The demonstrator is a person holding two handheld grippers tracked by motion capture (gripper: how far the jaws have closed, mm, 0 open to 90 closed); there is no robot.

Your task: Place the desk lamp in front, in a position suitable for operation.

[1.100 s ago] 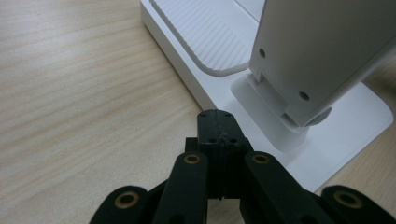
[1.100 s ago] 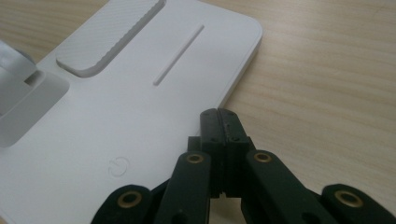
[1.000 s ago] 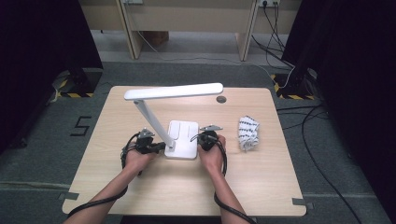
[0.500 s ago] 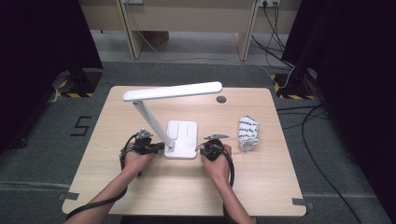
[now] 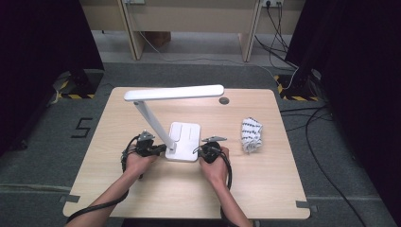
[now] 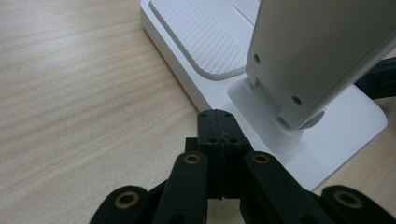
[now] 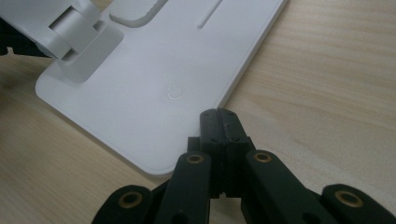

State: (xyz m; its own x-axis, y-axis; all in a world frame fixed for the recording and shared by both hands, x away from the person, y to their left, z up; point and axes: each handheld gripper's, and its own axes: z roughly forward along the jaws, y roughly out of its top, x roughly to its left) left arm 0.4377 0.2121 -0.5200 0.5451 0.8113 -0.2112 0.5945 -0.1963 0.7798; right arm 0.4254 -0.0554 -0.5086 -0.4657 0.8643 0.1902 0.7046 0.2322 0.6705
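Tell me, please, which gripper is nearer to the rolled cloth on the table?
The right gripper. It sits at the lamp base's right edge, with bare table between it and the rolled cloth; the left gripper is beyond the base, on its far side.

Parts we cannot see well

We see the lamp [image 6: 322,60] cut off by the top edge; the pattern on the folded cloth [image 5: 251,134] is too small.

place: lab | signs: black curtains [image 5: 42,56], floor tape [image 5: 71,96], cables [image 5: 302,127]
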